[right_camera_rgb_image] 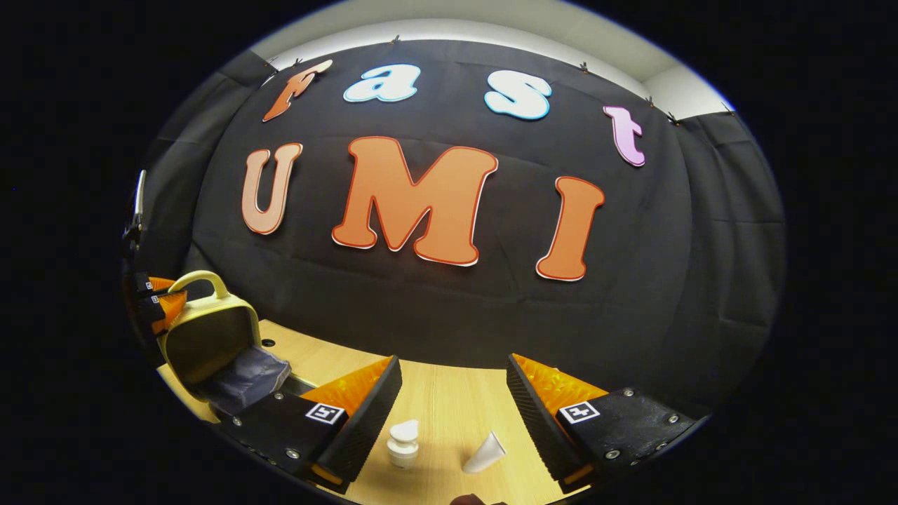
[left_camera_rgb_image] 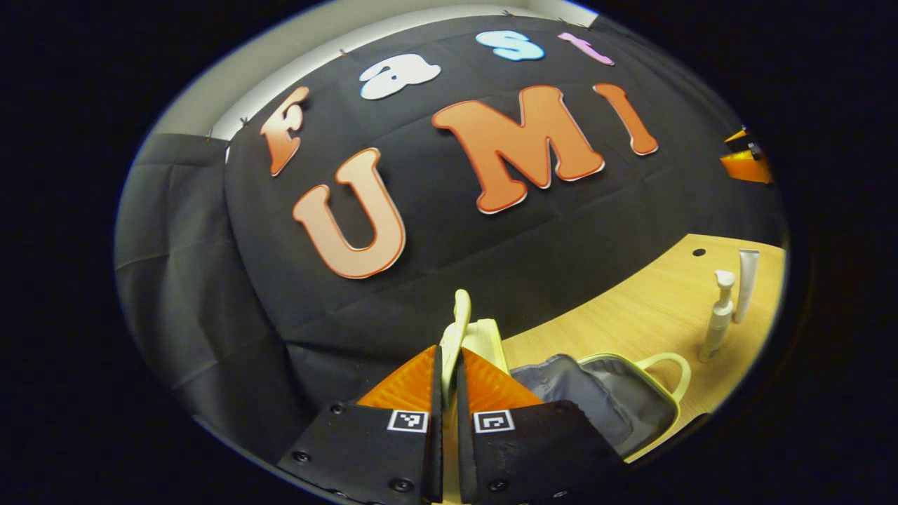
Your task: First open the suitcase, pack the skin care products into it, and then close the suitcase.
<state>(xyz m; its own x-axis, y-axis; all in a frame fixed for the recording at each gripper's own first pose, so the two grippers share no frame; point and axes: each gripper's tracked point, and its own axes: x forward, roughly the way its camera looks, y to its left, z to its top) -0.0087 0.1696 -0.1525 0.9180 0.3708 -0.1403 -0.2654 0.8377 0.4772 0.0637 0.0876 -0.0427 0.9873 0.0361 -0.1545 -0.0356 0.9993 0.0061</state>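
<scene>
Pale-yellow plastic, the raised lid (left_camera_rgb_image: 457, 335) of the suitcase (left_camera_rgb_image: 617, 400), sits pinched between the left gripper (left_camera_rgb_image: 449, 382) fingers, holding the case open on the wooden table (left_camera_rgb_image: 631, 315), grey lining exposed. Right gripper (right_camera_rgb_image: 452, 393) hangs with jaws spread wide above a white pump bottle (right_camera_rgb_image: 403, 442) and a white tube (right_camera_rgb_image: 485, 454), both just beside each other on the table.
</scene>
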